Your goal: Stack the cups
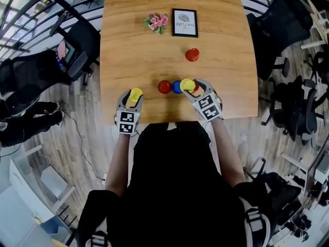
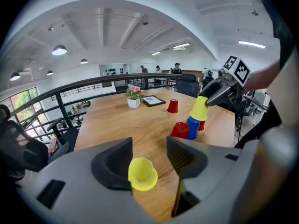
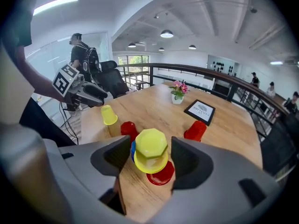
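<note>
An upside-down yellow cup (image 2: 142, 174) stands on the wooden table (image 1: 133, 50) between the jaws of my left gripper (image 2: 149, 160). It sits close to the left pad with a gap on the right, so the gripper is open. A second yellow cup (image 3: 150, 150) rests slightly tilted on an upside-down blue cup (image 2: 192, 127). My right gripper (image 3: 150, 155) stands open around this cup, with narrow gaps on both sides. A red cup (image 2: 180, 130) stands beside the blue one, and another red cup (image 3: 161, 174) just below the yellow one. A further red cup (image 1: 192, 54) stands alone farther back.
A framed picture (image 1: 184, 22) and a small flower pot (image 1: 157, 22) stand at the table's far end. Both grippers work close to the table's near edge (image 1: 169, 120). Office chairs (image 1: 288, 40) and a railing (image 2: 70, 90) surround the table.
</note>
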`<state>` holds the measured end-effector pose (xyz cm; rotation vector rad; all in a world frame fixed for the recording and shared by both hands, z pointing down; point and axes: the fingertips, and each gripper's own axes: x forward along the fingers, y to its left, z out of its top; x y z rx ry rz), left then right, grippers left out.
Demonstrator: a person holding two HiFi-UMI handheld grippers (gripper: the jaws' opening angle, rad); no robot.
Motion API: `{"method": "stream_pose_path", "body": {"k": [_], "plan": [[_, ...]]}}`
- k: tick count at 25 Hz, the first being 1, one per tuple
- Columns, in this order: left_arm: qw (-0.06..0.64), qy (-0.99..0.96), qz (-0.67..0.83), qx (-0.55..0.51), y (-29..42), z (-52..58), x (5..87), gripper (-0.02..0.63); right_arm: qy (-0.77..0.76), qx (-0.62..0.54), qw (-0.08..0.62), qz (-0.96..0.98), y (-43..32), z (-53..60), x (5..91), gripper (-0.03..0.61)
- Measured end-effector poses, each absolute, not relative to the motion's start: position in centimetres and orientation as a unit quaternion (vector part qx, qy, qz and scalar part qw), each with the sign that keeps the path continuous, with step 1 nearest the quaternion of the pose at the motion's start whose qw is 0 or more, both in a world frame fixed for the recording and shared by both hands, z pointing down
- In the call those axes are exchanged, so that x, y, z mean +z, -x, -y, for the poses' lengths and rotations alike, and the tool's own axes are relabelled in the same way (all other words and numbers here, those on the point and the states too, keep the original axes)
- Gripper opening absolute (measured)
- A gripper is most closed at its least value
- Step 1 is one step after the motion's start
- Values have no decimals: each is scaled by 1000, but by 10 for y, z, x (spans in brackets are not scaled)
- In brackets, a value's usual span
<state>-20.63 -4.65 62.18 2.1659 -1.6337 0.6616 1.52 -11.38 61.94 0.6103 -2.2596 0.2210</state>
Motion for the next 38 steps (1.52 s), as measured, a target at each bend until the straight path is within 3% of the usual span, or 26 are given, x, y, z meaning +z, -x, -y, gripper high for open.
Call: {"method": "stream_pose_path", "body": {"k": [2,9,18,23,38], "plan": [[171,-764,576,234,209,45,626,252,-245,83,381,887,-16,113,618,299],[176,-765,571,243,220,42,645,284,-302,83,326,892,-22,115,600,318],[212,-761,554,264,232,33,685,282,-351,106,312,877,-42,101,613,314],[228,-756,558,255,236,34,688,233,-371,122,308,868,-54,93,618,313],[172,-818,491,246,188,72,628,232,-406,154,300,849,-72,77,635,307]]}}
